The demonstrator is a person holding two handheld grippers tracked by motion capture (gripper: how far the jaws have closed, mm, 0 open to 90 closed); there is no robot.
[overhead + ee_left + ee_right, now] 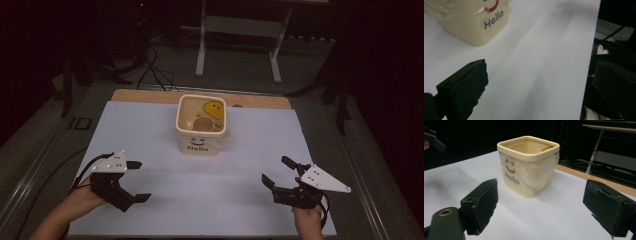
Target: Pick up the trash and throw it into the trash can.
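A cream square bin [201, 142] with a smiley face and the word Hello stands at the table's far middle; a clear plastic liner hangs over its rim. Inside it lie a yellow smiley item [213, 108] and a brown round item [202, 124]. The bin appears again at the top left of the left gripper view [474, 27] and centred in the right gripper view [529, 167]. My left gripper [138, 181] rests open at the near left, with nothing between its jaws. My right gripper [276, 171] rests open at the near right, also holding nothing.
A white sheet [200, 200] covers the table, with a wooden edge [150, 96] showing at the back. Beyond the table stand a white frame's legs [239, 50], and cables [155, 70] lie on the dark floor.
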